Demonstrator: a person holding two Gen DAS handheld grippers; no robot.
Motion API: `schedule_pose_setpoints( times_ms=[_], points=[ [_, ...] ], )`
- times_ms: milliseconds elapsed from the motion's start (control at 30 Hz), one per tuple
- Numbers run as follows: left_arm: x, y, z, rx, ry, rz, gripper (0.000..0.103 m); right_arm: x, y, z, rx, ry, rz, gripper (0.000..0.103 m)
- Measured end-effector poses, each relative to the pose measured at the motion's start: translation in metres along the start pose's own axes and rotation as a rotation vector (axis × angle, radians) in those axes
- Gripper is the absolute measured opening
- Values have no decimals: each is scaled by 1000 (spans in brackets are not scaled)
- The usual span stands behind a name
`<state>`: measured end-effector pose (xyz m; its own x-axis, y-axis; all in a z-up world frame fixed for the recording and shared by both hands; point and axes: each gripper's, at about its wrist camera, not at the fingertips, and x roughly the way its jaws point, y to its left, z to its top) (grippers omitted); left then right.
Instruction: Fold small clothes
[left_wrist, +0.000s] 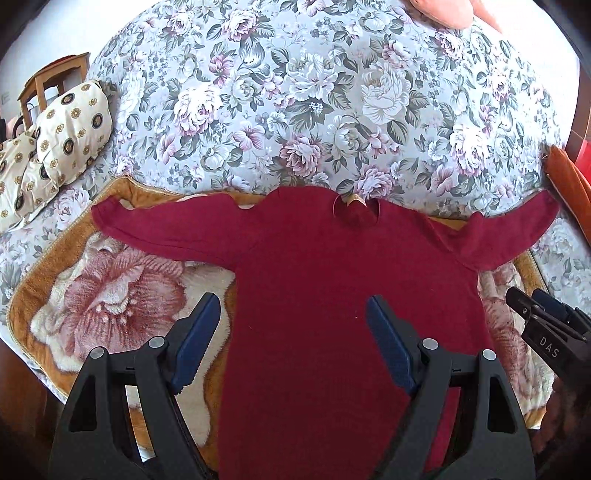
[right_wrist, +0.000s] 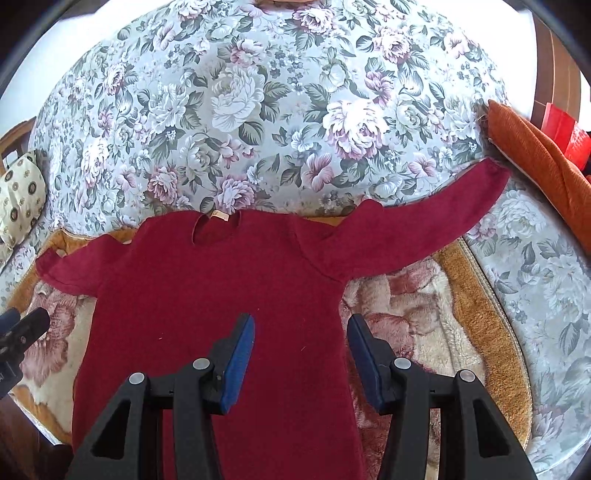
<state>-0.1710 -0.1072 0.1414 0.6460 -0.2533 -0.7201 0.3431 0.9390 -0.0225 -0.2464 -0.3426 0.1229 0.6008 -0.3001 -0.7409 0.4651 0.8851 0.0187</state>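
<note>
left claw (left_wrist: 291, 332) and right claw (right_wrist: 301, 350) both spread apart, empty, above red sweater (left_wrist: 332, 295) lying flat on fleece blanket (left_wrist: 110, 295) on bed (left_wrist: 295, 110), sleeves out. folding not started; next probably grab a sleeve, fold inward.

Floral bedspread (left_wrist: 295, 92), plush blanket (left_wrist: 122, 280), patterned pillow (left_wrist: 74, 129), orange cushion (right_wrist: 535, 147)

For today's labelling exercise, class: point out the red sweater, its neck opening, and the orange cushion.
red sweater (left_wrist: 332, 295), left wrist view, on the middle of its body.
neck opening (right_wrist: 216, 230), right wrist view, on the fabric inside the collar.
orange cushion (right_wrist: 535, 147), right wrist view, on its ribbed top face.
</note>
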Motion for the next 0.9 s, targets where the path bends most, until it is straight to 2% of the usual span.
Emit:
schedule_pose_setpoints(
  times_ms=[500,900],
  points=[
    [17,-1,1,-1,5,27,82,11,10,4,-7,12,1,50],
    [26,2,3,-23,25,15,82,22,21,4,-17,32,0,50]
  ],
)
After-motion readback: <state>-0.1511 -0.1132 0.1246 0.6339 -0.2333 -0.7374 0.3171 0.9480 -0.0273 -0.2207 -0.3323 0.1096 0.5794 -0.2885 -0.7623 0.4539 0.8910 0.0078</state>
